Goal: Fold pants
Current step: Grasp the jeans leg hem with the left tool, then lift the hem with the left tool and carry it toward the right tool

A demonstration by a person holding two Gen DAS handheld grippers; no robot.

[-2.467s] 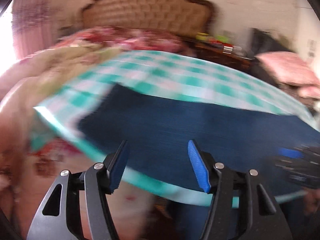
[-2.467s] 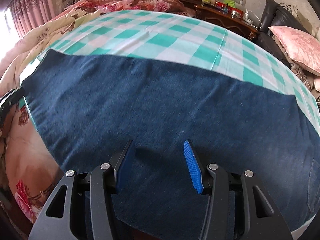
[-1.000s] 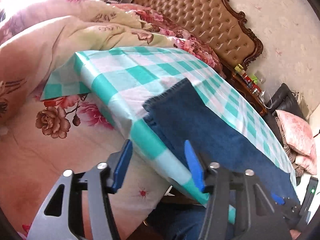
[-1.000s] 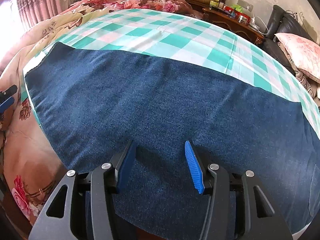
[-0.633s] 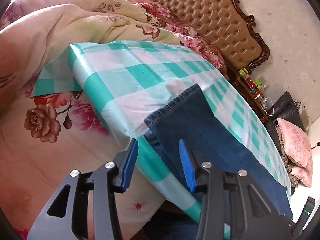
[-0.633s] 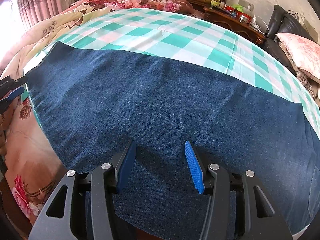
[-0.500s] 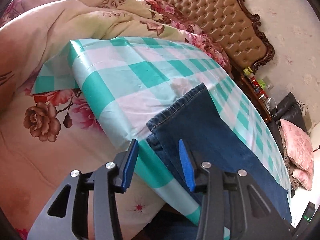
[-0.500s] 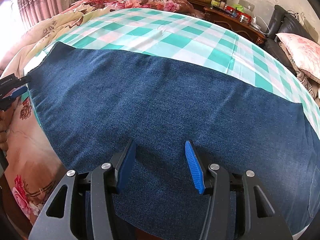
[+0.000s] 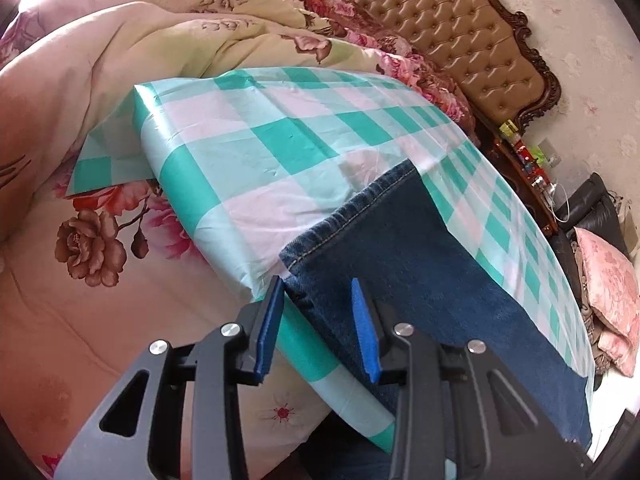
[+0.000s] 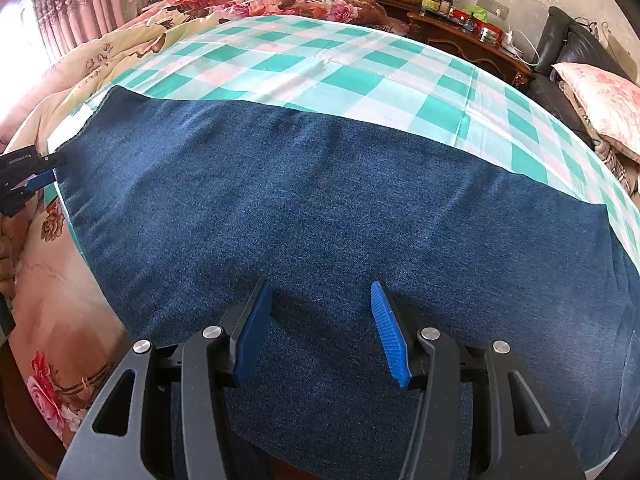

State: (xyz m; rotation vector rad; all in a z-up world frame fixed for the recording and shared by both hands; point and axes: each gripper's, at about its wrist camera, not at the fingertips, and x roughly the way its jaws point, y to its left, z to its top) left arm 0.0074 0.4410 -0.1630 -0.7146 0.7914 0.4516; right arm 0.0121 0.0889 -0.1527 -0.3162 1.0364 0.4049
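Observation:
Dark blue jeans [image 10: 340,208] lie flat along the near edge of a green-and-white checked cloth [image 10: 320,68]. In the left wrist view the stitched hem end [image 9: 352,216] faces me. My left gripper [image 9: 318,300] is open, its blue pads on either side of the hem's near corner, not closed on it. It also shows at the far left of the right wrist view [image 10: 28,172]. My right gripper [image 10: 320,320] is open and empty, just above the middle of the jeans near their front edge.
A floral quilt [image 9: 100,200] surrounds the cloth on the left. A tufted headboard [image 9: 472,40] stands behind. A dark wooden nightstand [image 10: 464,40] with jars and a pink pillow [image 10: 600,96] on a black seat are at the right.
My left gripper has swung to the hem end of the jeans, moved in on its near corner, and narrowed its jaws somewhat. My right gripper has stayed still.

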